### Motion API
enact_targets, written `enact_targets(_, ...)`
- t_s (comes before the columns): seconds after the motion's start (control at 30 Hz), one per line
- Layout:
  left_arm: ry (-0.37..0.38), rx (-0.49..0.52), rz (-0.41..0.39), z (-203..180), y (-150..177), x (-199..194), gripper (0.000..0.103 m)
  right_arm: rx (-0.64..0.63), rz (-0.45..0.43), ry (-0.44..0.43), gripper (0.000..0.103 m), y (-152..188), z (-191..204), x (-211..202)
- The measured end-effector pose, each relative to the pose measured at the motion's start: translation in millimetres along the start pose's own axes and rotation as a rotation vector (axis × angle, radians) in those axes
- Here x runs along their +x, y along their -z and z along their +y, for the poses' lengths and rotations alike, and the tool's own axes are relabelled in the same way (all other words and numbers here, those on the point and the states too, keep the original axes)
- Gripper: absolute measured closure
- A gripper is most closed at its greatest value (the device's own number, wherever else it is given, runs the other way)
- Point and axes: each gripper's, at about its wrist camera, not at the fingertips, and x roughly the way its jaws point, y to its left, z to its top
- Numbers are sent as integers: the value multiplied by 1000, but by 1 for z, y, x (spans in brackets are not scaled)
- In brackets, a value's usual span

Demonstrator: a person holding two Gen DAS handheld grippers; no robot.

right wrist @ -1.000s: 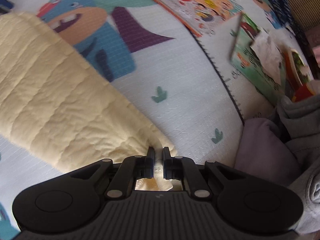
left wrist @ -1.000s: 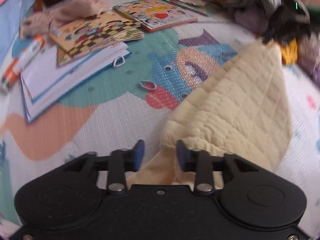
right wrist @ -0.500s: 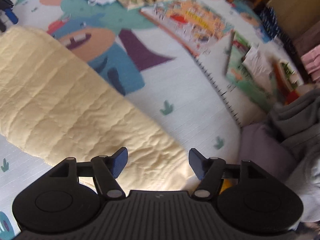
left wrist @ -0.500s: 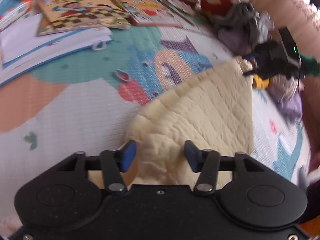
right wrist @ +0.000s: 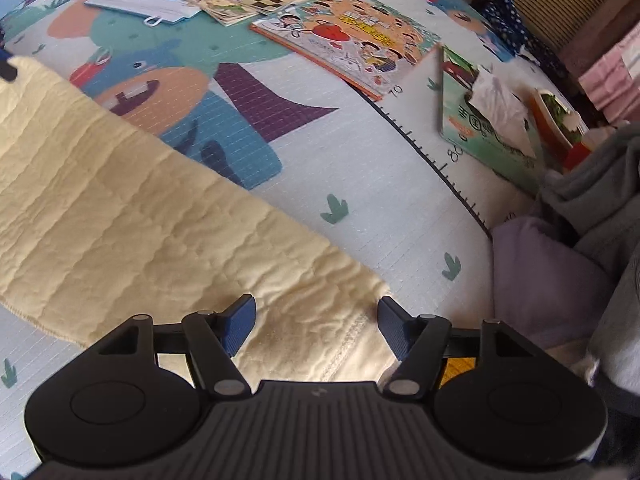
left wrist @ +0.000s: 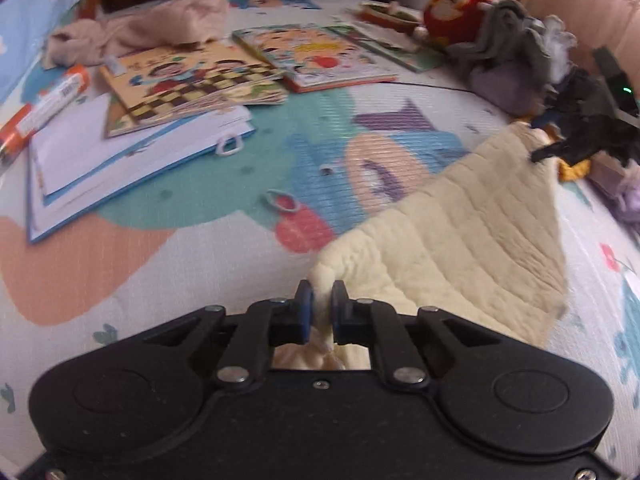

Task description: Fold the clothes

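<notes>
- One pale yellow quilted garment [left wrist: 472, 232] lies on the cartoon-printed foam play mat [left wrist: 120, 280], between the two tools.
- Left tool [left wrist: 319, 296]: pinched tight on a bunched corner of the garment.
- Right tool [right wrist: 316, 316]: spread wide above the garment's stitched edge, gripping nothing.
- Three colourful picture books show in the left view, the checkered one [left wrist: 188, 84] overlapping a white folder [left wrist: 100, 164].
- Only the left view shows the red plush toy [left wrist: 456, 12] and the orange-and-white tube [left wrist: 44, 108].
- Only the right view shows the crumpled white tissue [right wrist: 500, 100] on a green book [right wrist: 476, 120].
</notes>
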Motion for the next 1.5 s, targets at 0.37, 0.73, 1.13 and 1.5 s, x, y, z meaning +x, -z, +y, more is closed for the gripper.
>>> enact_targets(0.37, -72, 43, -56, -4, 4, -40, 76, 76, -92, -10, 36, 11, 12, -27)
enact_targets(0.73, -45, 167, 57, -37, 51, -1, 72, 2, -99, -196, 36, 8, 98, -23)
enact_targets(1.13, 139, 202, -2, -86, 65, -22, 72, 116, -45, -187, 32, 17, 85, -8)
enact_targets(1.5, 74, 116, -49, -78, 58, -16, 72, 437, -103, -249, 30, 53, 48, -28)
